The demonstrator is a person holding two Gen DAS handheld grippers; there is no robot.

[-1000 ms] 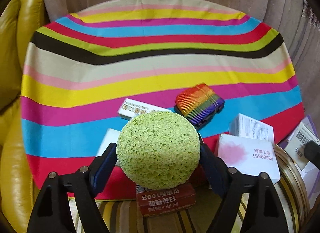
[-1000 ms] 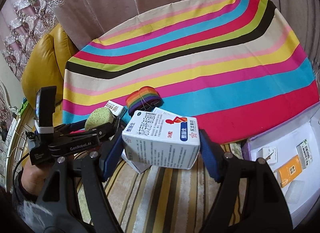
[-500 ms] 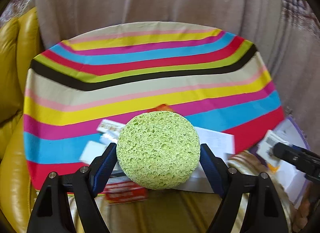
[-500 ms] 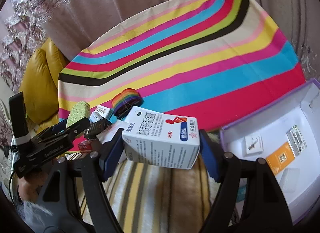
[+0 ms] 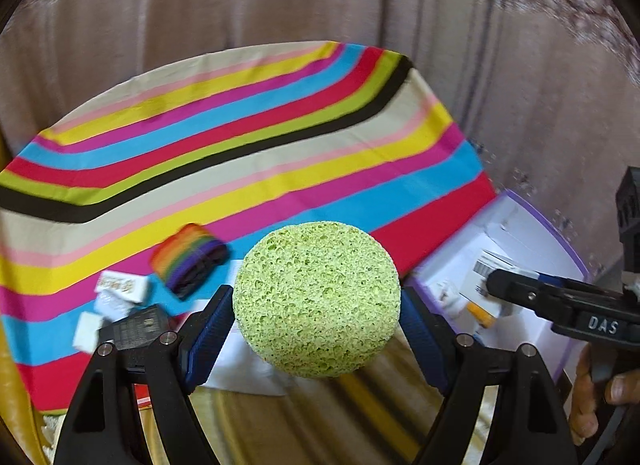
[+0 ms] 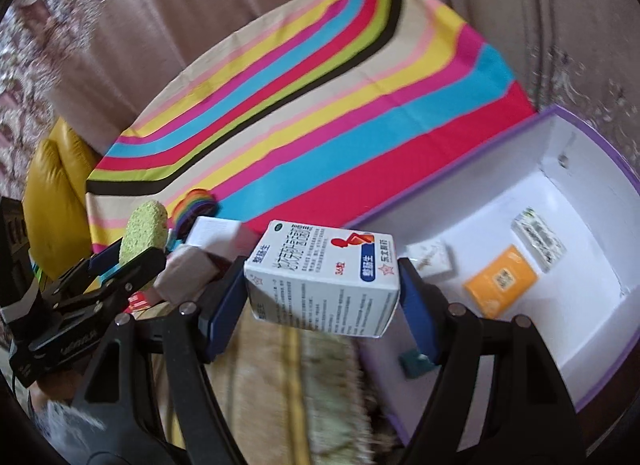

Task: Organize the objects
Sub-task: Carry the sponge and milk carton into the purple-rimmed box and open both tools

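Room: far part of the striped multicolour cloth lies bare | Box: purple-edged white open box at right holds an orange packet and two small cartons | Left gripper clamps a round green sponge | Right gripper grips a white-and-blue medicine carton beside the box | Blur: small boxes near the rainbow strap roll unreadable

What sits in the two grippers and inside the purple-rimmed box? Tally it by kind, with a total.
Sponges: 1, green sponge in the left gripper
Cartons: 2, medicine box in the right gripper, small white box in the purple-rimmed box
Flat packets: 2, orange packet, printed packet
Dark teal item, partly hidden: 1
Total: 6
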